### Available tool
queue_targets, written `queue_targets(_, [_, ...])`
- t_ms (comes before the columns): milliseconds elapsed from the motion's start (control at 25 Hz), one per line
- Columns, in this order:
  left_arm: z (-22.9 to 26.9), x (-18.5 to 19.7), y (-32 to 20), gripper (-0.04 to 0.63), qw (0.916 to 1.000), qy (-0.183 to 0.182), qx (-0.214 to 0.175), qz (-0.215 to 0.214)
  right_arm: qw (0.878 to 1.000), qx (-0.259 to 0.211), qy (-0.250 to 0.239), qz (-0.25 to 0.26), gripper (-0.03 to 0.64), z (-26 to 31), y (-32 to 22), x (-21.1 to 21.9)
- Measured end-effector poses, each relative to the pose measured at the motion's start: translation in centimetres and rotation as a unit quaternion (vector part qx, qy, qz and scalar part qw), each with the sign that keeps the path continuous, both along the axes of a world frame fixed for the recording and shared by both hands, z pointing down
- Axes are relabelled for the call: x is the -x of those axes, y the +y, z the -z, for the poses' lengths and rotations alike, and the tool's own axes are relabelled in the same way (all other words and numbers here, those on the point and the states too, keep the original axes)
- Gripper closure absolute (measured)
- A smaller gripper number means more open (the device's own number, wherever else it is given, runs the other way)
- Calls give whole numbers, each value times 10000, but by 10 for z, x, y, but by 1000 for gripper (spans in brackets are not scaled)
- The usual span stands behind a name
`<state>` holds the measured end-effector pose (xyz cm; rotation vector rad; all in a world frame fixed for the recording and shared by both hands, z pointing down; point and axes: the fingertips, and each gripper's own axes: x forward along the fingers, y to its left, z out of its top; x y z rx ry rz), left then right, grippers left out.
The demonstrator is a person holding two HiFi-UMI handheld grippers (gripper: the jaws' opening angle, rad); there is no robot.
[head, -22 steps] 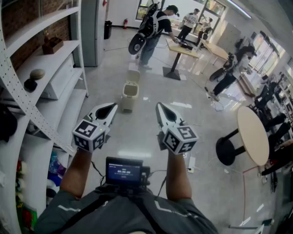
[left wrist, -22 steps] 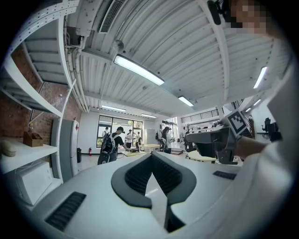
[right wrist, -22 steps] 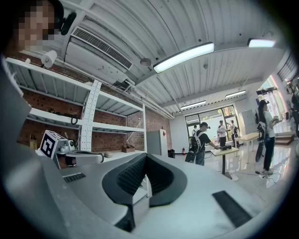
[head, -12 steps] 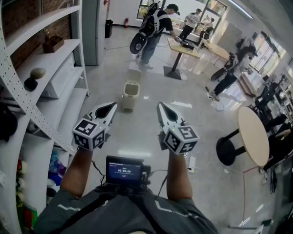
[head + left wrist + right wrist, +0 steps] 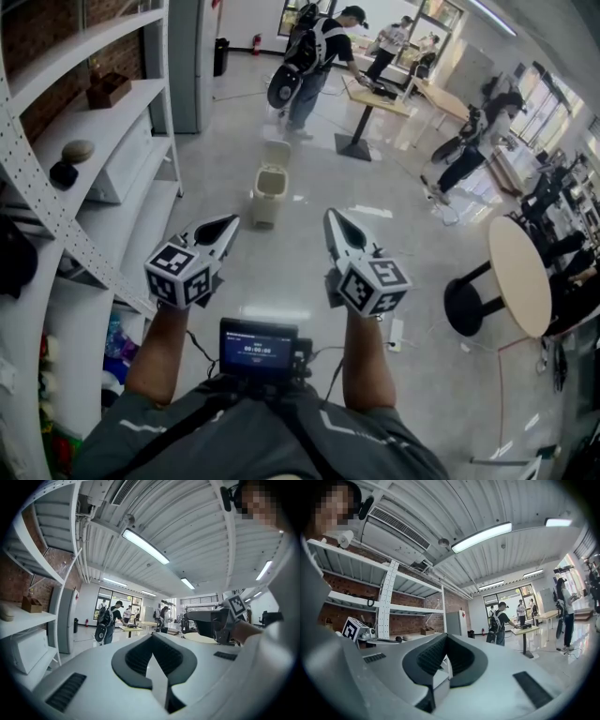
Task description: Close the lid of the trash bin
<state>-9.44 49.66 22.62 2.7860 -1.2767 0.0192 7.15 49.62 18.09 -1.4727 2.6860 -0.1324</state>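
A small beige trash bin point(image 5: 267, 195) stands on the shiny floor ahead of me, its lid point(image 5: 275, 151) tipped up and back so the top is open. Both grippers are held out at chest height, well short of the bin and apart from it. My left gripper point(image 5: 230, 221) points toward the bin's left side, jaws together with nothing between them. My right gripper point(image 5: 330, 217) points a little right of the bin, also shut and empty. In the left gripper view the left gripper point(image 5: 153, 638) aims up at the ceiling; the right gripper point(image 5: 446, 637) does likewise in its own view.
White shelving point(image 5: 103, 141) with a few items runs along the left. A person with a backpack point(image 5: 314, 52) stands beyond the bin at a pedestal table point(image 5: 375, 101). A round table point(image 5: 518, 277) and a black stool point(image 5: 464, 309) stand at the right. More people are farther back.
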Motion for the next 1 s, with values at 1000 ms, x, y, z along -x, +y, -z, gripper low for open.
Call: queue_targets(1000, [-11, 41, -82, 591, 9997, 6, -29, 261, 9998, 83, 116, 108, 605, -17, -78, 43])
